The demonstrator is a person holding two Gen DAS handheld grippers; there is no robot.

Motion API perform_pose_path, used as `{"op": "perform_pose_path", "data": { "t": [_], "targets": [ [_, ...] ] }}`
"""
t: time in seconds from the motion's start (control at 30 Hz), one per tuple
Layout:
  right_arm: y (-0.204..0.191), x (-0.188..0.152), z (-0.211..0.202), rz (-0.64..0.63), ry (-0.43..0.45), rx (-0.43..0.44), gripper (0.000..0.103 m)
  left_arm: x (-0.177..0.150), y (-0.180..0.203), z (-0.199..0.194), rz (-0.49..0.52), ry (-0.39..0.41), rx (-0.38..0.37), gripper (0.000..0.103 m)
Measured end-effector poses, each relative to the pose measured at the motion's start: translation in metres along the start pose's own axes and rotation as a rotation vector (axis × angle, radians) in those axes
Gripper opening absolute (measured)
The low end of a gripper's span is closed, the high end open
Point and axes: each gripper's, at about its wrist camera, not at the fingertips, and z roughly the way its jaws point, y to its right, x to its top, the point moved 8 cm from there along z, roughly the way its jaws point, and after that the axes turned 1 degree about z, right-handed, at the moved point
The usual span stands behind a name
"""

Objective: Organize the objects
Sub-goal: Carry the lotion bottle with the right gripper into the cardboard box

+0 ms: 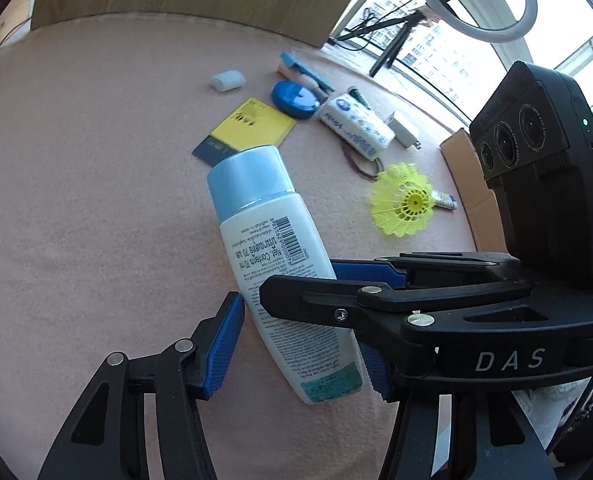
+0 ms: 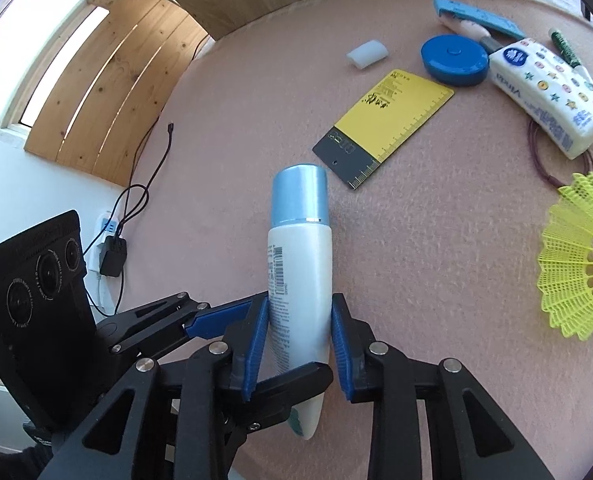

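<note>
A white lotion bottle point(image 2: 300, 272) with a light-blue cap is lifted off the pink cloth, cap pointing away. My right gripper point(image 2: 299, 300) is shut on its lower body, a blue pad against each side. In the left wrist view the right gripper point(image 1: 300, 278) reaches in from the right across the bottle point(image 1: 272, 248). My left gripper point(image 1: 300, 320) is open around the bottle's base, and its left pad point(image 1: 224, 344) stands just off the bottle. The left gripper point(image 2: 292, 340) enters the right wrist view from the left.
Beyond the bottle, the pink cloth point(image 2: 416, 240) holds a yellow-and-black card point(image 2: 388, 120), a blue round case point(image 2: 454, 60), a tissue pack point(image 2: 548, 92), a white cap point(image 2: 366, 54) and a yellow shuttlecock point(image 2: 576, 260). A cardboard box point(image 1: 464, 164) sits at the right, and cables hang off the left edge.
</note>
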Motion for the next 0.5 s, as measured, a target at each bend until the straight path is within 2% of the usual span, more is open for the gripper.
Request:
{"op": "perform_pose_path", "data": {
  "t": [0.17, 0.5],
  "targets": [
    [0.005, -0.003, -0.033, 0.005, 0.067, -0.016, 0.028, 0.015, 0.036, -0.004, 0.081, 0.016, -0.007, 0.059],
    [0.058, -0.006, -0.138, 0.084, 0.258, -0.085, 0.027, 0.058, 0.156, 0.017, 0.304, 0.036, -0.089, 0.058]
  ]
}}
